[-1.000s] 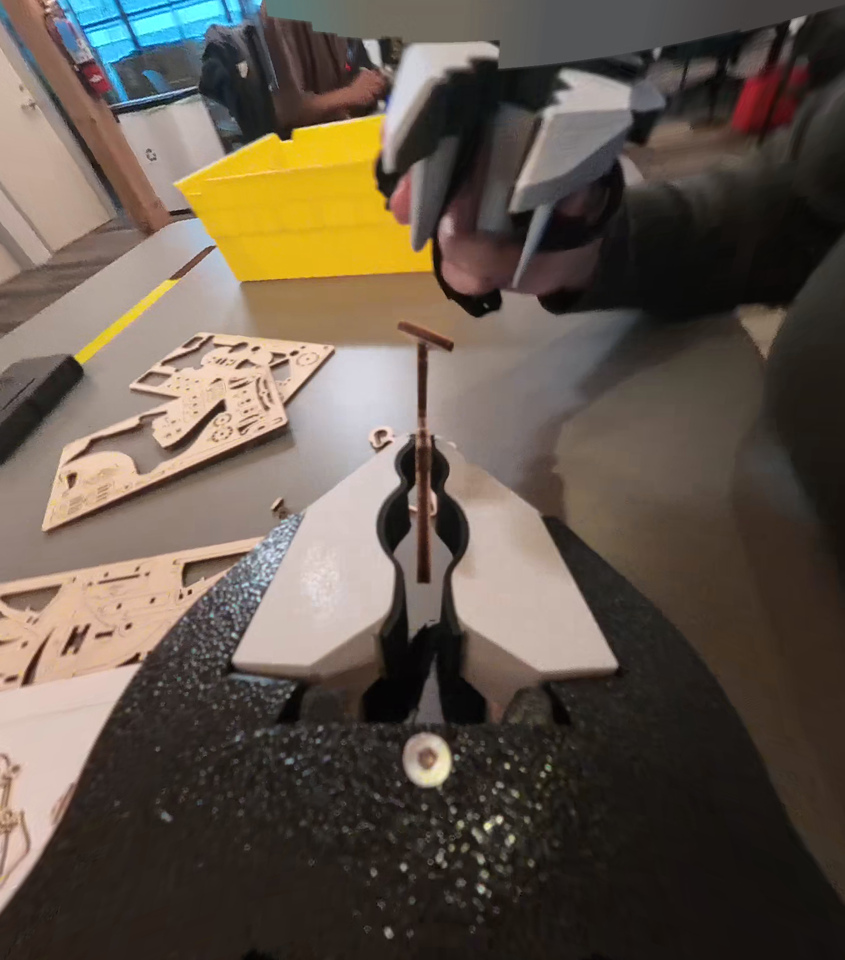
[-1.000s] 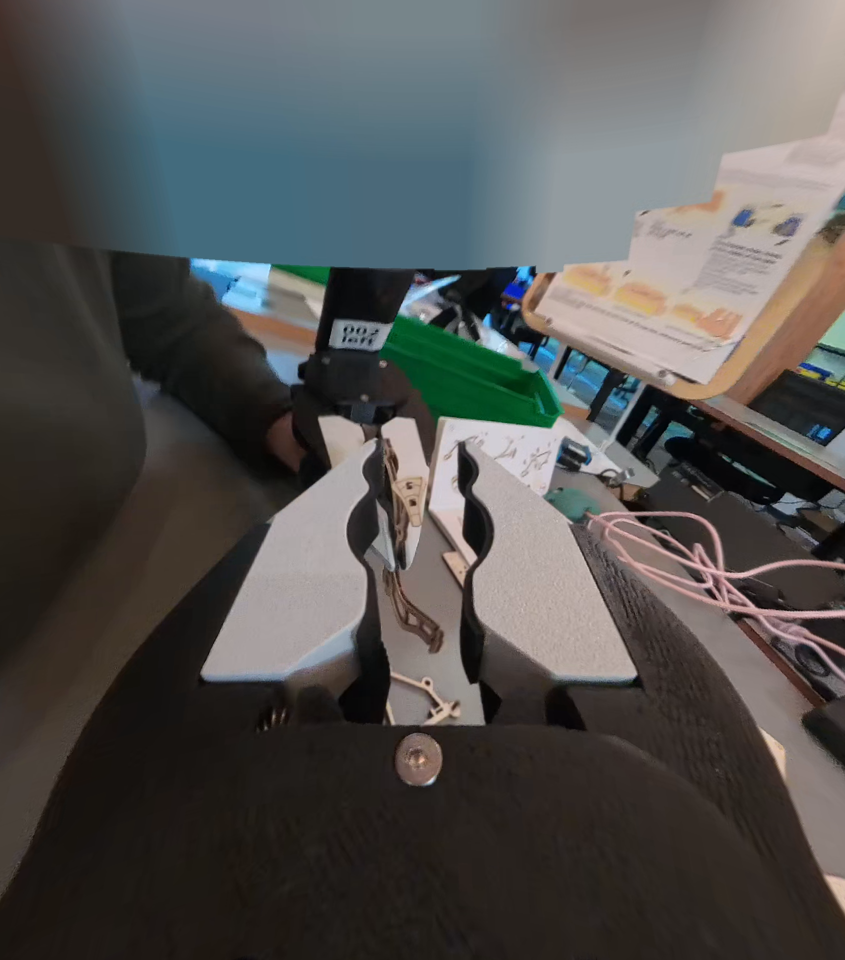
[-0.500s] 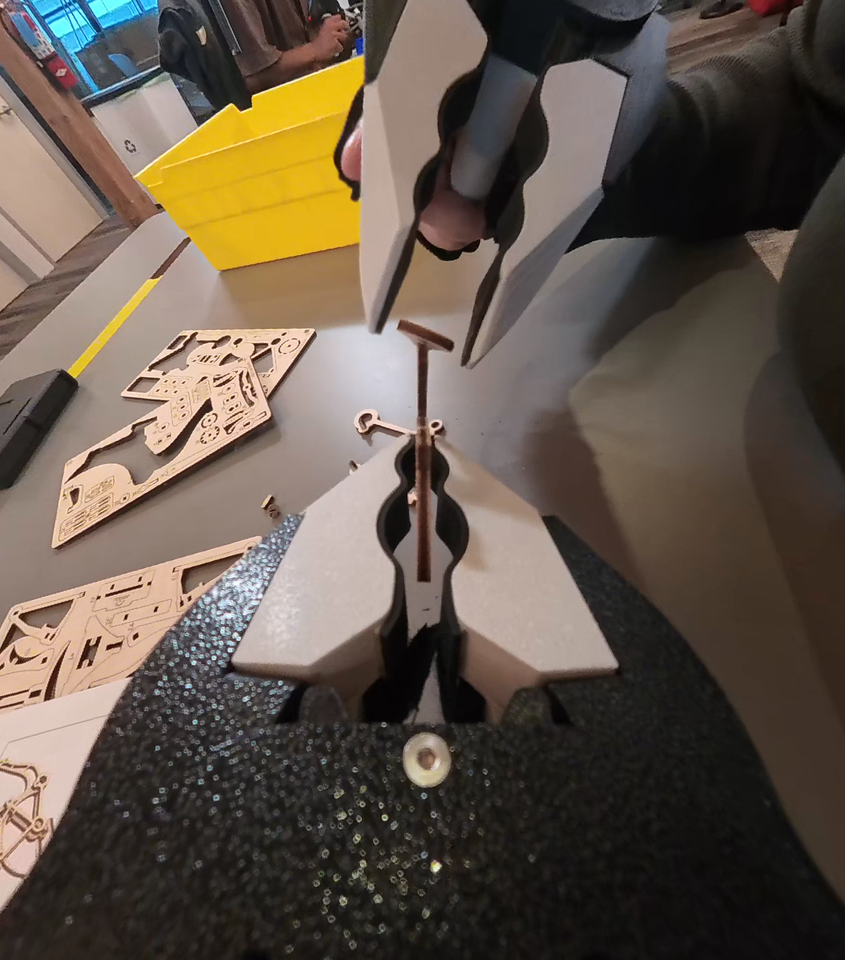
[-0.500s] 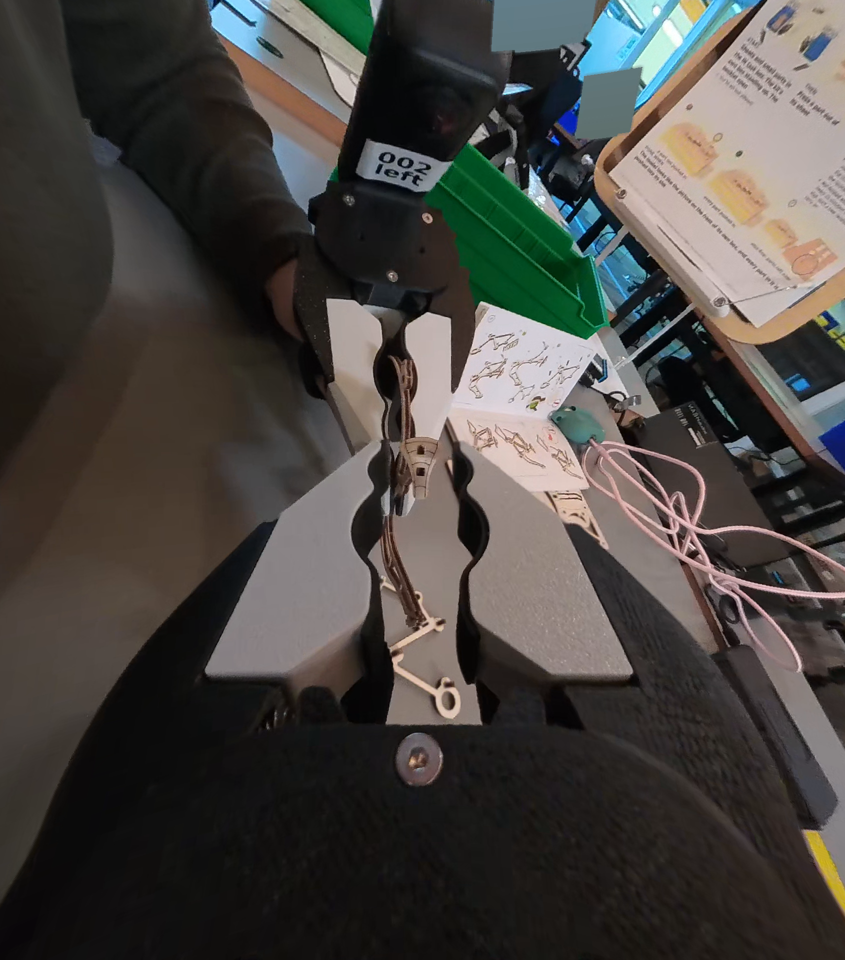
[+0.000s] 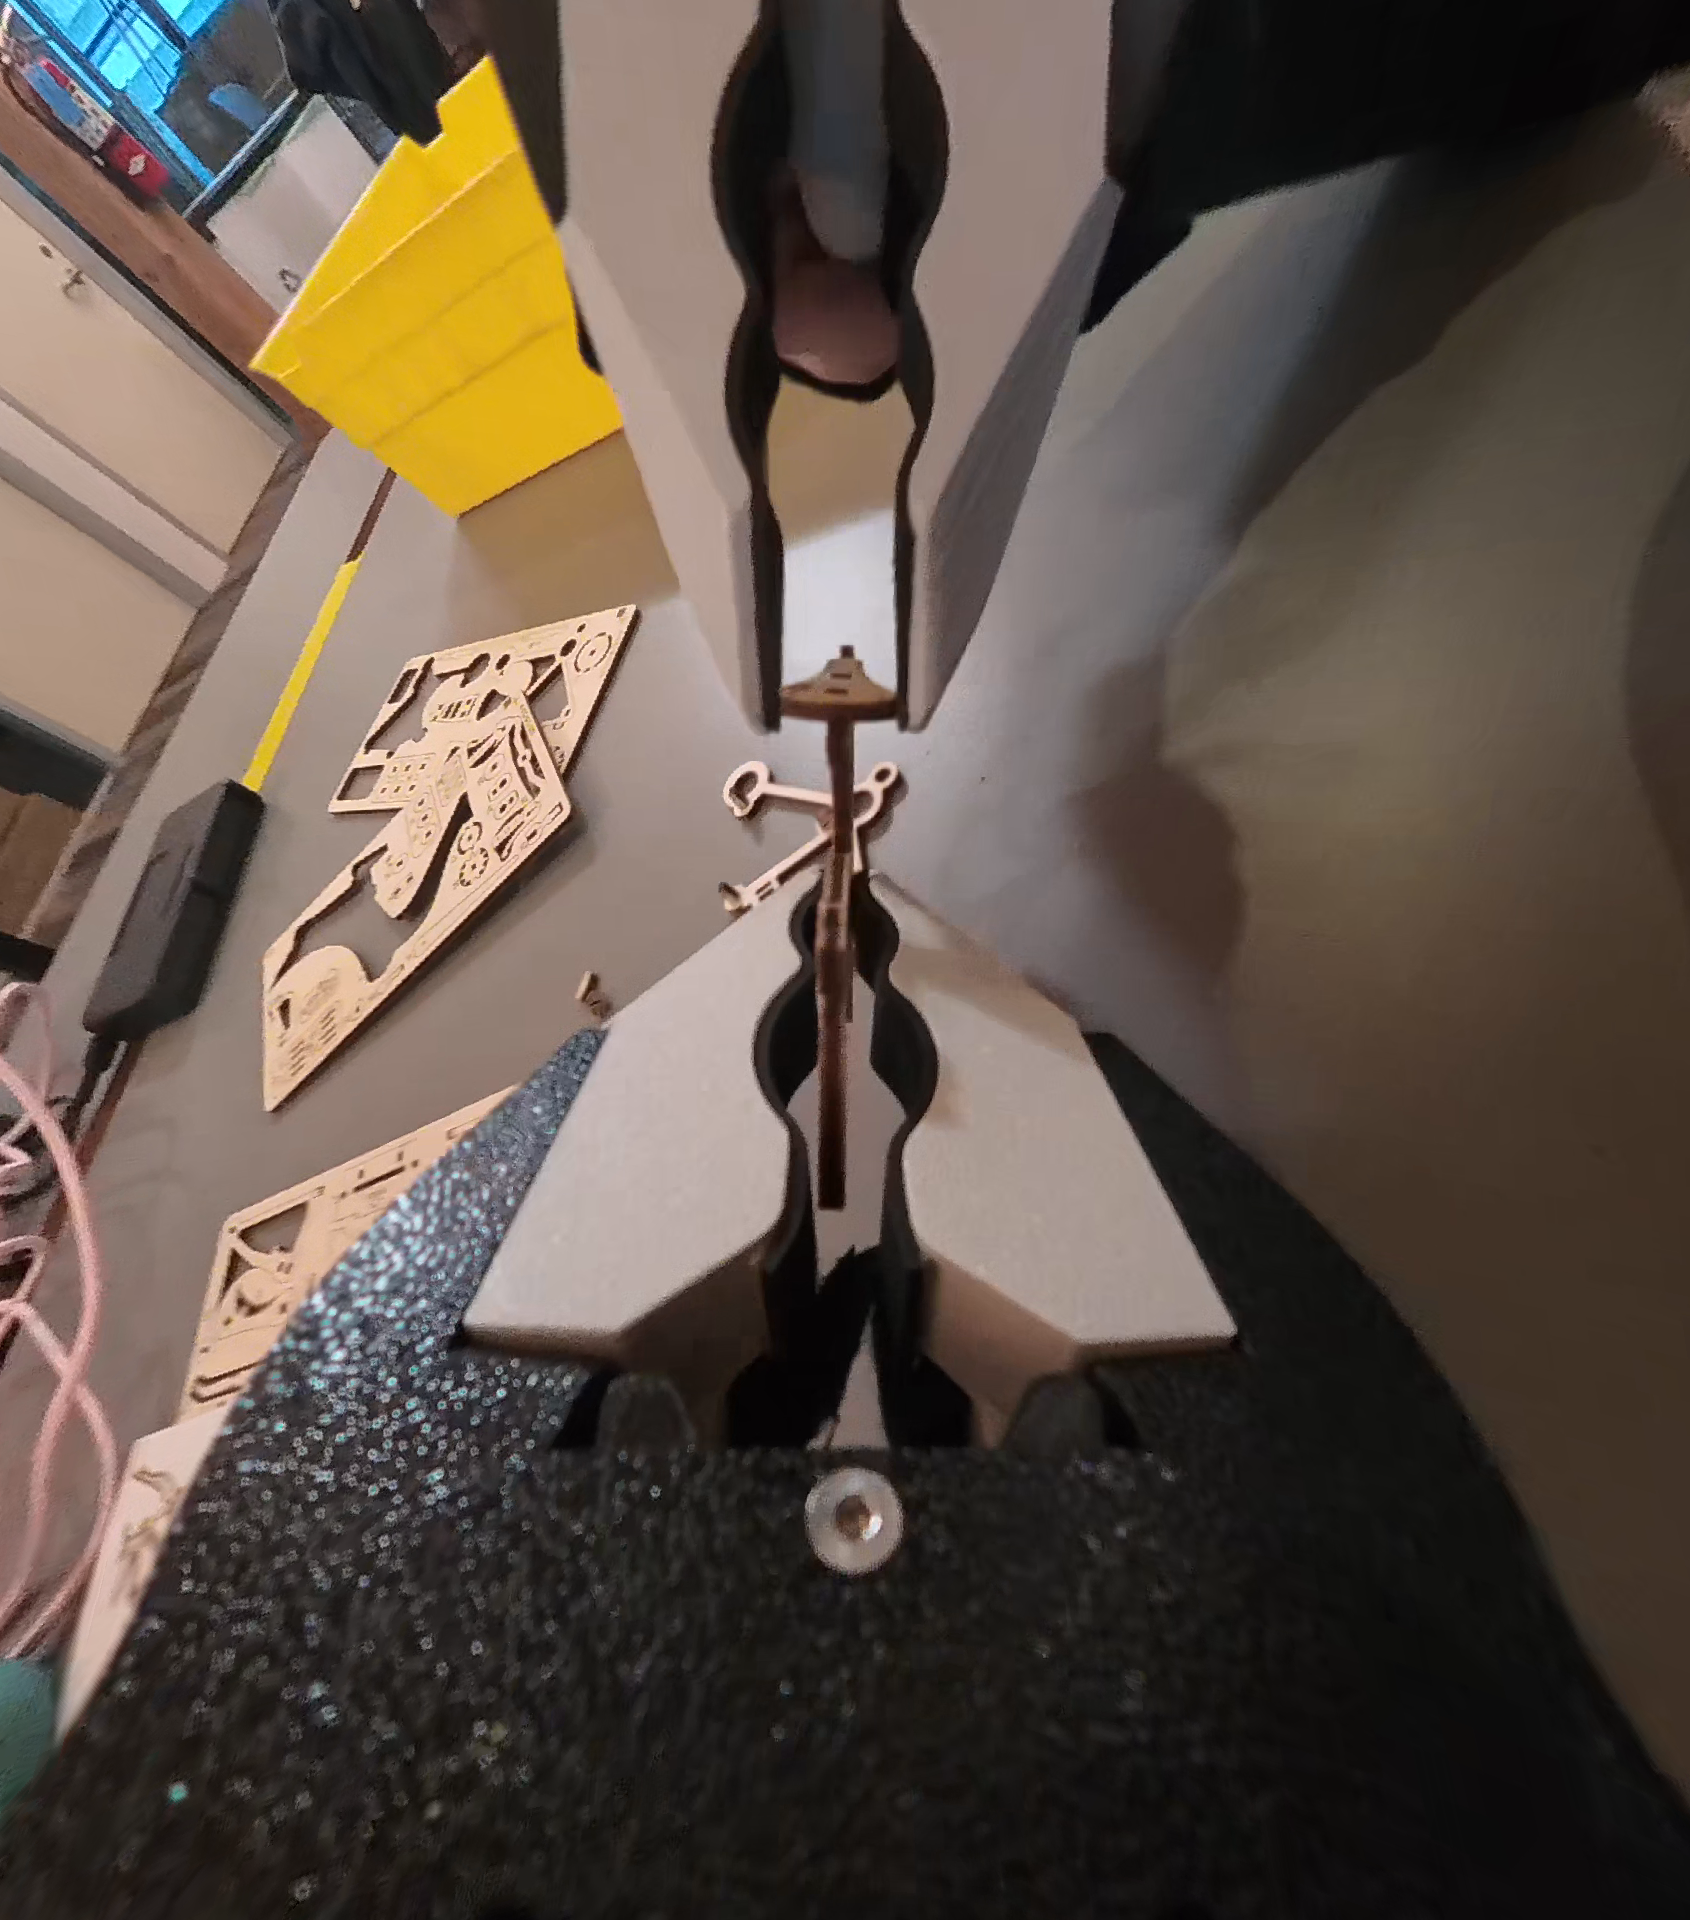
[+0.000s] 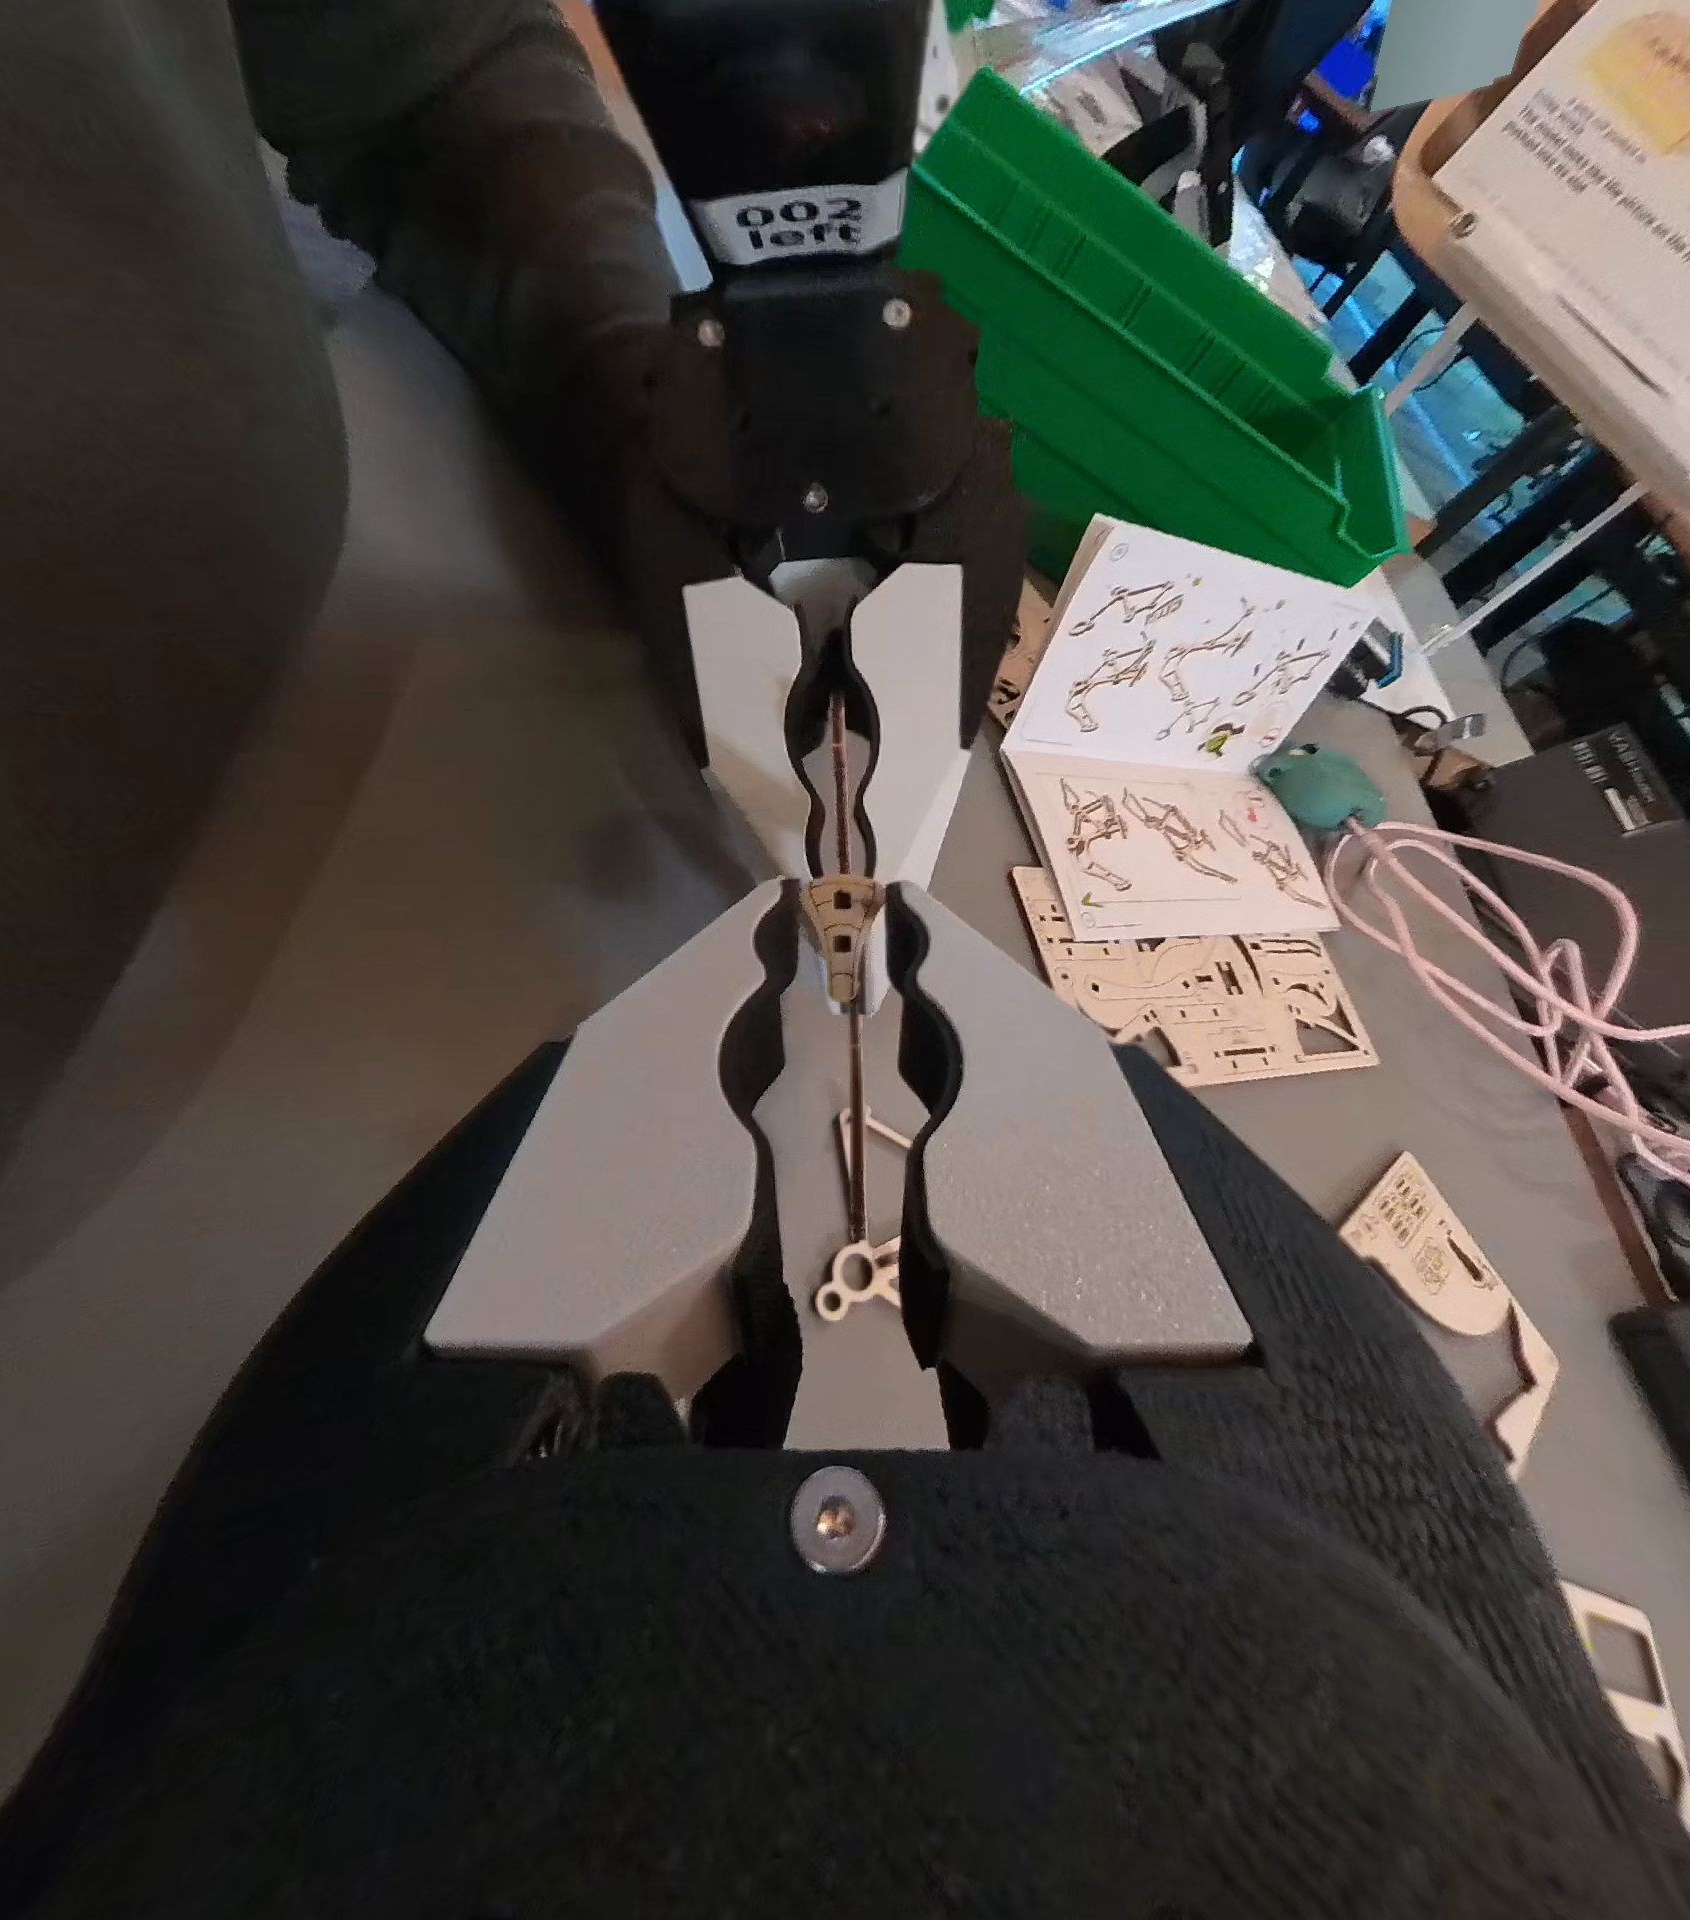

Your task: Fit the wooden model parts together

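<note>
The left gripper (image 5: pixel 833 904) has its jaws clenched on a thin wooden strip (image 5: pixel 830 1049), held edge-on above the grey surface (image 5: pixel 508 935). The right gripper (image 6: pixel 841 914) faces it tip to tip, and its jaws are closed against the small cap piece (image 6: pixel 841 920) at the strip's far end. Loose wooden parts (image 5: pixel 799 821) and cut sheets (image 5: pixel 436 831) lie on the surface near them.

Loose wooden pieces (image 5: pixel 799 831) beneath both hand-held grippers
</note>
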`<state>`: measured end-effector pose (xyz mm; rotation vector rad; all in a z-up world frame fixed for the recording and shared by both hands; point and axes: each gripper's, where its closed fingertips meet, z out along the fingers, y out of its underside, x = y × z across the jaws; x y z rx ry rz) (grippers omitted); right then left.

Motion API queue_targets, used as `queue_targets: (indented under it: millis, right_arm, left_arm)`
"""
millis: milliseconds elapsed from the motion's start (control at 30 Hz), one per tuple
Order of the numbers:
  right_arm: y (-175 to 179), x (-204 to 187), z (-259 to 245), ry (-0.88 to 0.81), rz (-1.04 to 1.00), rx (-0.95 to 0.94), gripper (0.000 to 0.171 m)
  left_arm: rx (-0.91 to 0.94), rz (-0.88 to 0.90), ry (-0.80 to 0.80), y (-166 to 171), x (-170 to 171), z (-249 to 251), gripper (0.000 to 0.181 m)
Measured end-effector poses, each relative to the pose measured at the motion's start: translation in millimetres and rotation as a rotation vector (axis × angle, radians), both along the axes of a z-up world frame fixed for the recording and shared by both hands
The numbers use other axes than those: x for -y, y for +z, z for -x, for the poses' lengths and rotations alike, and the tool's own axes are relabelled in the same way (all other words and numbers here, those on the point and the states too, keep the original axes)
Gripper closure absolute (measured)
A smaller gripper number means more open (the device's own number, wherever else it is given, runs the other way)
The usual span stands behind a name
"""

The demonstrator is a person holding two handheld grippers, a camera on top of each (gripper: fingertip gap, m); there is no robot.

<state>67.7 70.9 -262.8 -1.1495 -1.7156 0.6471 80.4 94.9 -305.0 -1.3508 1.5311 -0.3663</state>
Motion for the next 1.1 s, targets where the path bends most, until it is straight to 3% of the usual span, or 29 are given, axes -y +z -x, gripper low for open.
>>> queue_targets:
  millis: [367,1100]
  right_arm:
    - [-2.7,4.3,2.9,0.051,0.029,-0.036,0.157]
    - [2.3,4.6,9.8,0.122,0.403,-0.242,0.157]
  left_arm:
    - [-0.007,0.048,-0.035,-4.4,7.0,-3.1,0.181]
    - [0.099,0.279,-0.088,-2.6,17.9,-5.6,0.181]
